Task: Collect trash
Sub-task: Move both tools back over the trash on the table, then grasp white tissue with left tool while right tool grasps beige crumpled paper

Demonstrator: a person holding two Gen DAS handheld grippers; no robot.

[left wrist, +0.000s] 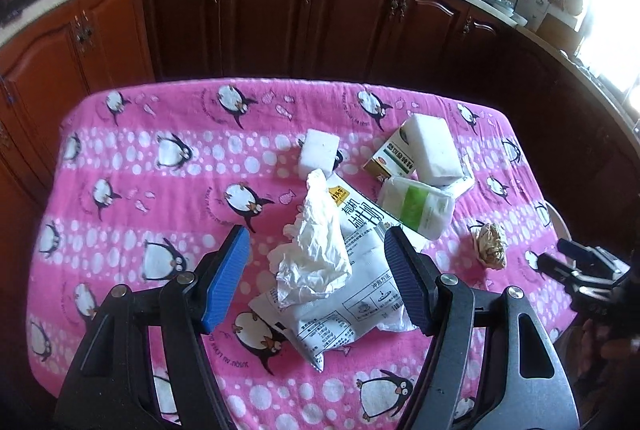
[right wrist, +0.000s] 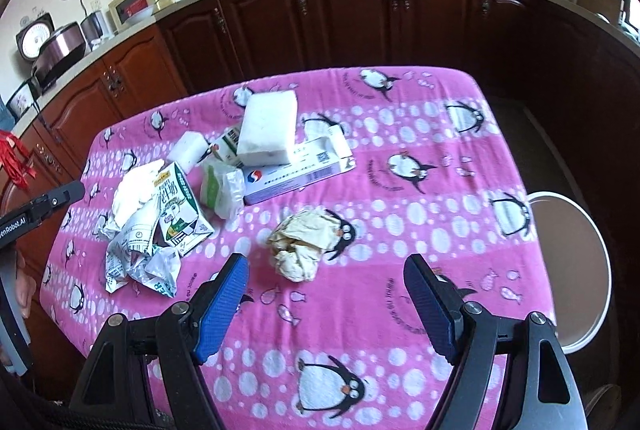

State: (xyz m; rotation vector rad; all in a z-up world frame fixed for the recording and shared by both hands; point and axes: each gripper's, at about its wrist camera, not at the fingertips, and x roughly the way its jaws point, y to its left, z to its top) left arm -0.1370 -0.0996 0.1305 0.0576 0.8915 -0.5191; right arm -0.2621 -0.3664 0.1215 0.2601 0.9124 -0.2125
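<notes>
Trash lies on a pink penguin tablecloth. My left gripper is open, its jaws on either side of a crumpled white tissue lying on a flattened white printed bag. A crumpled beige paper ball lies to the right. In the right wrist view my right gripper is open and empty, just short of that paper ball. The tissue, crumpled bag and a green milk carton lie at left.
White foam blocks, a green-and-white packet, a small box and a purple-white box lie further back. A white round stool stands right of the table. Dark kitchen cabinets stand behind.
</notes>
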